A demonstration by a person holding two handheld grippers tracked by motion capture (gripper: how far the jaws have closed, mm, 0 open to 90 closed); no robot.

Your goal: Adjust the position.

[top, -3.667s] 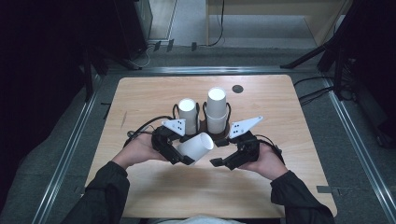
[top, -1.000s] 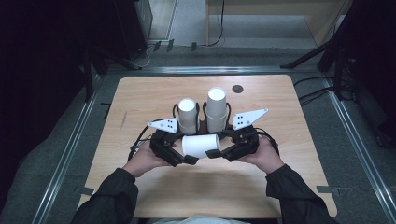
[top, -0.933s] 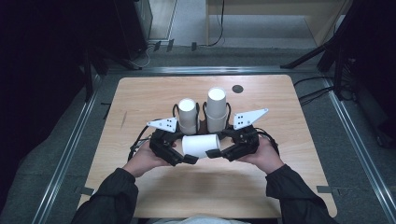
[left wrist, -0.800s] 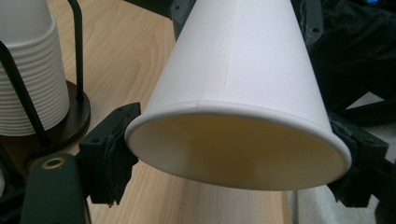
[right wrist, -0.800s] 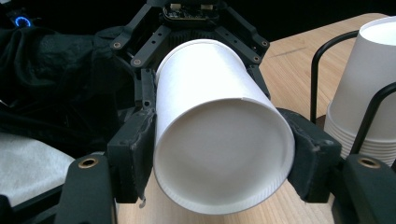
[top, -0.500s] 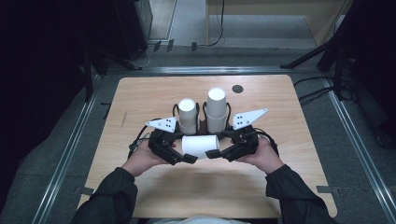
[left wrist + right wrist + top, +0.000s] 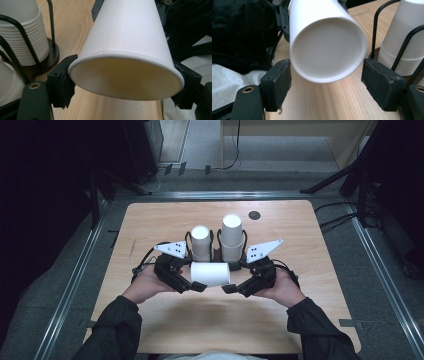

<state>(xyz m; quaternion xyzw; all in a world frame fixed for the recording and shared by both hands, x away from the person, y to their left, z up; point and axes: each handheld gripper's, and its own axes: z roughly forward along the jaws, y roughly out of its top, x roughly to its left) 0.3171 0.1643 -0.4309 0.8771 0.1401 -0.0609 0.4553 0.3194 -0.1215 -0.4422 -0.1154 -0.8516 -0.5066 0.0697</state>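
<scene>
Since a few seconds ago, the paper cup point(image 7: 210, 273) has been turned level and now lies sideways above the table point(image 7: 310, 235). Left gripper point(image 7: 125, 85) pinches its open rim; right gripper point(image 7: 325, 85) stands spread around its base, before two cup stacks point(image 7: 201, 242).

White paper cup point(image 7: 210, 273) lies sideways, raised above the table point(image 7: 310, 230).

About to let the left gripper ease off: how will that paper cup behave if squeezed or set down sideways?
The paper cup looks thin-walled and empty, so probably light and easily crushed at its open rim. Being tapered, on its side it would likely roll in a curve on the table.
</scene>
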